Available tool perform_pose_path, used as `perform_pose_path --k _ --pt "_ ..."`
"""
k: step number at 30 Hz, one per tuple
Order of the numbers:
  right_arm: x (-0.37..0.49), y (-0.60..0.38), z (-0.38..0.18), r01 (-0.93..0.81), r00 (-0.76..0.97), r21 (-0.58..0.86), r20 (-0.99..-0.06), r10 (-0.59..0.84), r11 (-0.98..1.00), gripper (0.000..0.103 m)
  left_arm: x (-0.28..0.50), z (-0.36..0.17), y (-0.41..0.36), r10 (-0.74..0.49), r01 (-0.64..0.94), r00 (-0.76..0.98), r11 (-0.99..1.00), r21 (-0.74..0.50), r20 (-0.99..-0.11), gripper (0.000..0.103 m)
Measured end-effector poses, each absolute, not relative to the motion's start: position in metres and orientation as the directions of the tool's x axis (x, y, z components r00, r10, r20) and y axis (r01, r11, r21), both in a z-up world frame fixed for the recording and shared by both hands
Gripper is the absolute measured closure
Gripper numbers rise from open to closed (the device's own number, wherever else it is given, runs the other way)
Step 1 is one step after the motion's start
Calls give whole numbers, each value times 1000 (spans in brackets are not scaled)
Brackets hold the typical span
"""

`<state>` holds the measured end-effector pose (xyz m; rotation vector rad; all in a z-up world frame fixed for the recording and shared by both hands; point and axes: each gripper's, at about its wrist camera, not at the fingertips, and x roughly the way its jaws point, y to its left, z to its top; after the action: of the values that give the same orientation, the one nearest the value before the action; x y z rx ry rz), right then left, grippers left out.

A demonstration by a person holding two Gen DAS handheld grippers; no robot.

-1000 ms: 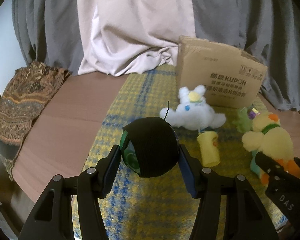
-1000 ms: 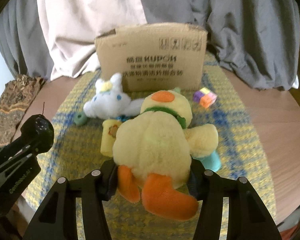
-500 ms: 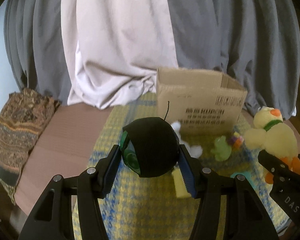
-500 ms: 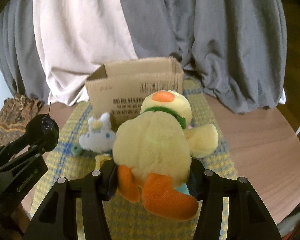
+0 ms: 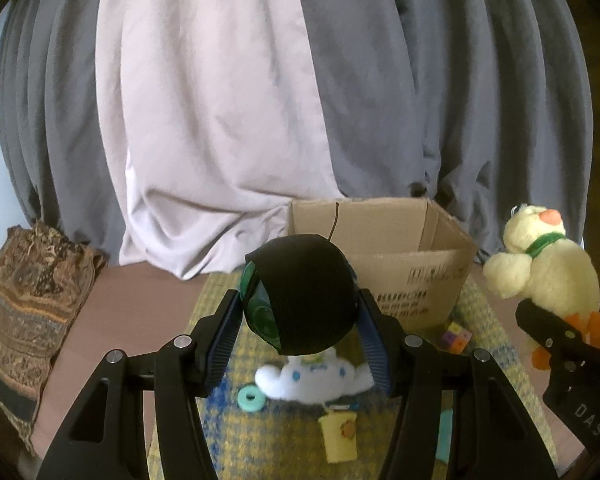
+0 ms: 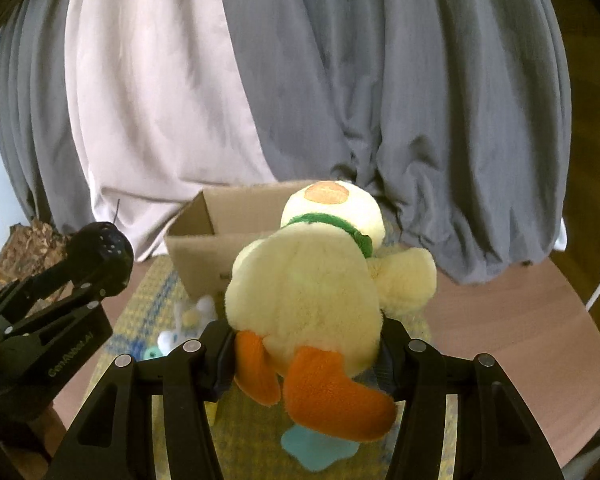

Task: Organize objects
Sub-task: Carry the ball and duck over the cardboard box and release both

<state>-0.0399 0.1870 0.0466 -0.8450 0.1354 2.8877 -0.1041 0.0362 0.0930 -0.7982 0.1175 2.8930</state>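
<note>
My left gripper (image 5: 302,322) is shut on a black ball (image 5: 306,292) with a green patch and holds it in the air, short of the open cardboard box (image 5: 400,256). My right gripper (image 6: 304,348) is shut on a yellow plush duck (image 6: 312,280) with orange feet, also raised in front of the box (image 6: 204,236). The duck shows at the right of the left wrist view (image 5: 548,264). The ball shows at the left of the right wrist view (image 6: 104,252).
On the yellow-blue mat (image 5: 240,432) lie a white plush bunny (image 5: 312,376), a teal ring (image 5: 251,398), a yellow cup (image 5: 338,436) and a small coloured cube (image 5: 456,334). A patterned cloth (image 5: 24,304) sits at the table's left edge. Curtains hang behind.
Both grippers have risen with their toys and moved toward the box. Its open top now shows, and the toys on the mat lie lower in view.
</note>
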Motion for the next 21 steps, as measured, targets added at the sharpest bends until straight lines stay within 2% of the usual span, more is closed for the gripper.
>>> perform_pose_path --k 10,21 --pt "-77 188 63 -128 -852 24 -515 97 -992 48 -151 105 54 143 -194 -845 -980 47 -515 47" --pt "-139 205 68 -120 -827 33 -557 82 -992 48 -195 105 76 196 -243 -826 -970 21 -528 47"
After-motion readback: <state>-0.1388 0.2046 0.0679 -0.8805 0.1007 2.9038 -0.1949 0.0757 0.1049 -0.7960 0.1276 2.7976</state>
